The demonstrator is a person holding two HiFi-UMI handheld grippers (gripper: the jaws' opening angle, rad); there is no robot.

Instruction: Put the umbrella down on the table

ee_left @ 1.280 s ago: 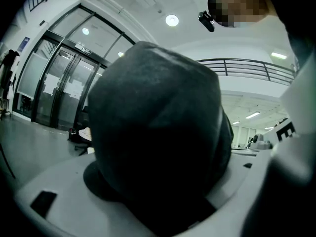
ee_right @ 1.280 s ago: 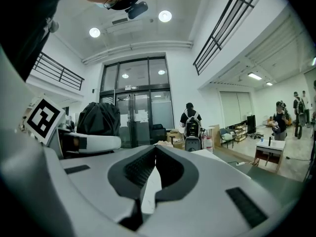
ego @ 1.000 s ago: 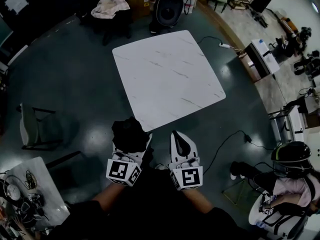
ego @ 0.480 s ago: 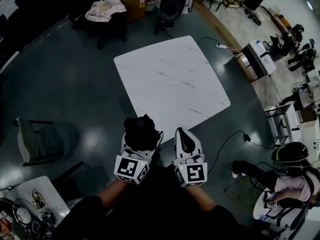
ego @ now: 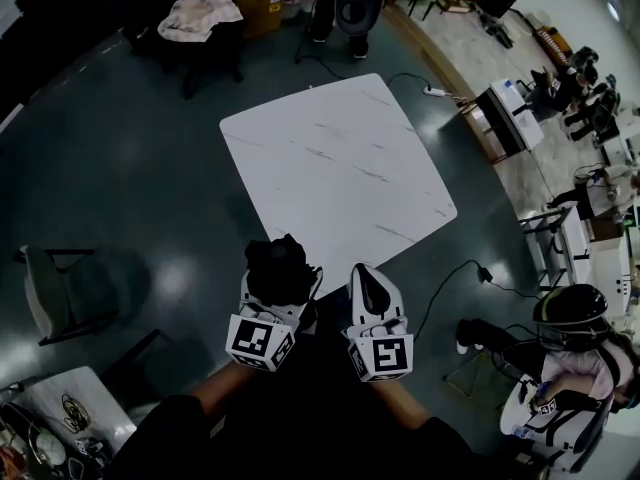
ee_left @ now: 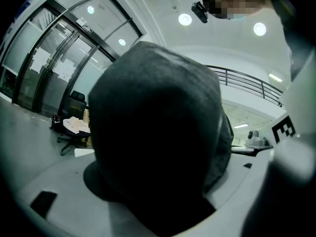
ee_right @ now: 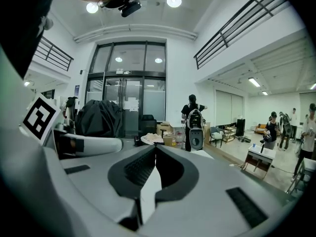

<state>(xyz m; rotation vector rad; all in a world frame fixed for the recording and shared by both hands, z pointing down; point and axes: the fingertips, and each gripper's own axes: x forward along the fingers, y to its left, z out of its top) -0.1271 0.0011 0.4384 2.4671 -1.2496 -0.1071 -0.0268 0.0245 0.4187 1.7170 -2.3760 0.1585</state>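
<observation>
A folded black umbrella (ego: pixel 277 268) sticks up out of my left gripper (ego: pixel 281 288), which is shut on it just short of the near edge of the white marble table (ego: pixel 335 163). In the left gripper view the umbrella (ee_left: pixel 158 137) fills the middle and hides the jaws. My right gripper (ego: pixel 367 286) is held beside it, to the right, shut with nothing in it; its dark pads (ee_right: pixel 140 168) meet in the right gripper view, where the umbrella (ee_right: pixel 98 117) shows at the left.
A chair (ego: pixel 60 293) stands to the left on the dark floor. A cable (ego: pixel 450 283) runs on the floor by the table's right corner. A seated person in a helmet (ego: pixel 572 313) is at the lower right. Another chair (ego: pixel 350 3) stands beyond the table.
Both grippers have come forward toward the table's near edge with the umbrella still held; the view has shifted slightly.
</observation>
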